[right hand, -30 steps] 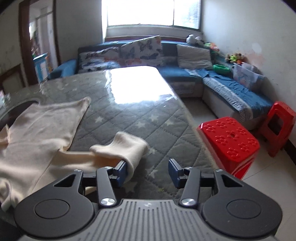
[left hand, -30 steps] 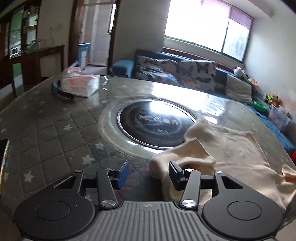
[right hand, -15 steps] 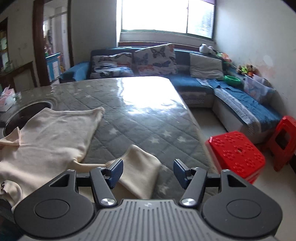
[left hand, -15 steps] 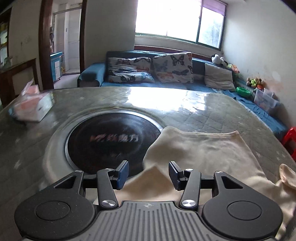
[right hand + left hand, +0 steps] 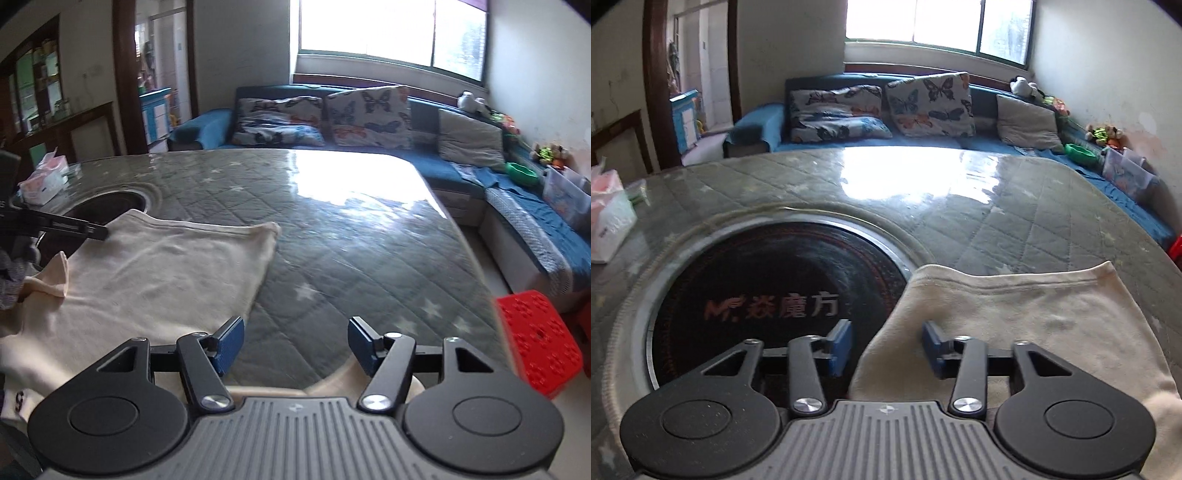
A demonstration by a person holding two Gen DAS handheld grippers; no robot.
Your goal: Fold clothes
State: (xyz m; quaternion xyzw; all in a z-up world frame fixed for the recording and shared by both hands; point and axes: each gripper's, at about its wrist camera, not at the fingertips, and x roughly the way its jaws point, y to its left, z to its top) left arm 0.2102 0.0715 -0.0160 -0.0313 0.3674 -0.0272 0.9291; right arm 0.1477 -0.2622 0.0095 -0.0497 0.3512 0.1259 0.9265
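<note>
On a glass-topped quilted table (image 5: 369, 236), a cream garment (image 5: 155, 273) lay spread flat, one corner lapping the dark round hob (image 5: 775, 295) set into the surface. The risk appeared to be a thin catch: the left gripper (image 5: 886, 345), its jaws closing with the garment's left edge between them but the pads not visibly pressing, might pinch only a sliver of cloth and let it slip, or bunch the fabric over the hob. The right gripper (image 5: 295, 345) stood with jaws apart and opening slightly, bare table between them; the garment's right edge lay just beside its left finger, and more cream cloth showed just beneath the gripper body.
</note>
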